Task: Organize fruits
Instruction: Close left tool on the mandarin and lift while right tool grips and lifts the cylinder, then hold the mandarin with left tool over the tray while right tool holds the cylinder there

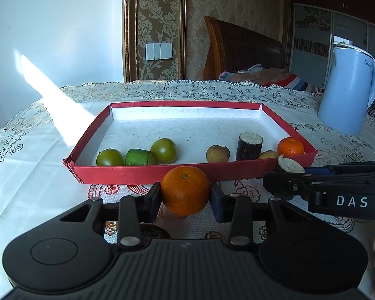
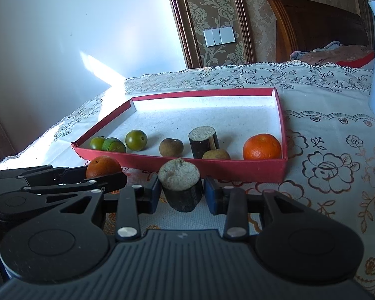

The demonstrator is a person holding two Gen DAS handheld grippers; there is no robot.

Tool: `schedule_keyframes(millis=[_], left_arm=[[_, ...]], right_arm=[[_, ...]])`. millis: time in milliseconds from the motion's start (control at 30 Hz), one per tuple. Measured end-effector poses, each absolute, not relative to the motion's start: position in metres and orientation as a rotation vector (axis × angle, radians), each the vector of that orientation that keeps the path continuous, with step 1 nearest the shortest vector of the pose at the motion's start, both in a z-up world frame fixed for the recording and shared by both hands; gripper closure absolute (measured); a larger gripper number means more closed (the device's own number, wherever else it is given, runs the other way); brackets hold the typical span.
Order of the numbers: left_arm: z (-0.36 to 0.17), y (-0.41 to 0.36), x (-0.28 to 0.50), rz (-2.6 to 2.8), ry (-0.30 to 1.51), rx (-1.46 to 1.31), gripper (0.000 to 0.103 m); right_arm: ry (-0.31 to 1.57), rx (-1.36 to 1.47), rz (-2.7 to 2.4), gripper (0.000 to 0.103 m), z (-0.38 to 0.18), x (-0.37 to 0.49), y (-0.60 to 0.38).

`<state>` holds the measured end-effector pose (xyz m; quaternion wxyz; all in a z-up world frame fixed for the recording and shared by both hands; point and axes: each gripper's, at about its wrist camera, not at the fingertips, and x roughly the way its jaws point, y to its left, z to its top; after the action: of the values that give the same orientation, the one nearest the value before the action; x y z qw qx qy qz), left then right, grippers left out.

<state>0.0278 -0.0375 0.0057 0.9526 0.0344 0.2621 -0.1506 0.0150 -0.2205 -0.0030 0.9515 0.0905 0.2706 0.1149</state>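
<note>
**Mia:** Oranges go with oranges, right? The left claw [image 1: 185,195] has its two pads pressed on an orange [image 1: 185,190], so it has a good hold of it.

**Ben:** Yes. And the right claw [image 2: 181,191] is squeezed onto a dark stick piece [image 2: 181,185] with a pale top (it looks like a bit of sugar cane). Both claws are full.

**Mia:** Where does the orange go?

**Ben:** Look just past the left claw. The red tray [image 1: 147,172] sits right in front of it on the counter [image 1: 37,175]. Far to the claw's right, in the tray's corner, is another orange [image 1: 290,147]. I think ours should land beside that one.

**Mia:** How do we do it well?

**Ben:** Lift the orange high enough to clear the tray's wall, so it does not bump. Move it to the right, set it down softly, then open the pads. An orange can roll, so let it touch the floor of the tray first. Mind the right claw too, because it is close by on that side.

**Mia:** And the stick piece?

**Ben:** Its friend [image 2: 203,142] stands in the tray, just ahead of the right claw.

**Mia:** Any words to read?

**Ben:** The side of the right claw says "DAS". The blue kettle [image 1: 347,92] has a small mark, too tiny to read.
</note>
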Motion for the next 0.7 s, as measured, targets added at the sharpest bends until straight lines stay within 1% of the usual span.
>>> schedule_keyframes(millis=[333, 700], left_arm=[[0.026, -0.041, 0.034, -0.272, 0.457, 0.076, 0.063], [0.028, -0.062, 0.068, -0.195, 0.459, 0.073, 0.063]], right_arm=[[0.499, 0.145, 0.197, 0.068, 0.011, 0.018, -0.212], [0.465, 0.126, 0.119, 0.068, 0.018, 0.036, -0.222]])
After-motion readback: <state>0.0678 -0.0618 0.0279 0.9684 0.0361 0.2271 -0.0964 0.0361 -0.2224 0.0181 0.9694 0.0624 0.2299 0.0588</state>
